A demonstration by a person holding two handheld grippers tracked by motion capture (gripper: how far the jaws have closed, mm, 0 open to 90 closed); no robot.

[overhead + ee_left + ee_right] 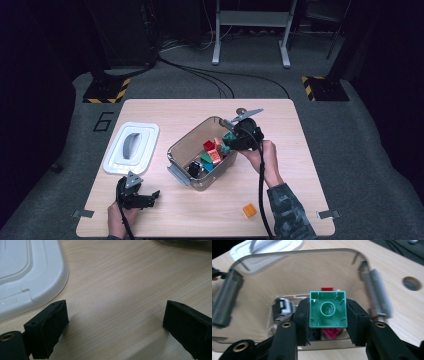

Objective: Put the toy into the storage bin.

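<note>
- Step in hand: right gripper (327, 322) clamps a green block (328, 312), hollow underside facing the camera, over the clear bin (176, 150).
- Next move, by judgement: lower and release among the blocks beneath.
- Left gripper (115, 327) rests low on the table (125, 290), jaws spread, empty; white lid (27, 275) beside its left jaw.
- Orange block (249, 210) lies apart, near the right forearm.

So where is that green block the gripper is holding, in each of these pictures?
High view: the green block sits right of centre, over the clear bin's far end, in the right gripper.
Right gripper view: centre, hollow underside facing the camera, clamped between the black jaws.
Left gripper view: not in it.
Shared landmark: the white lid.
</note>
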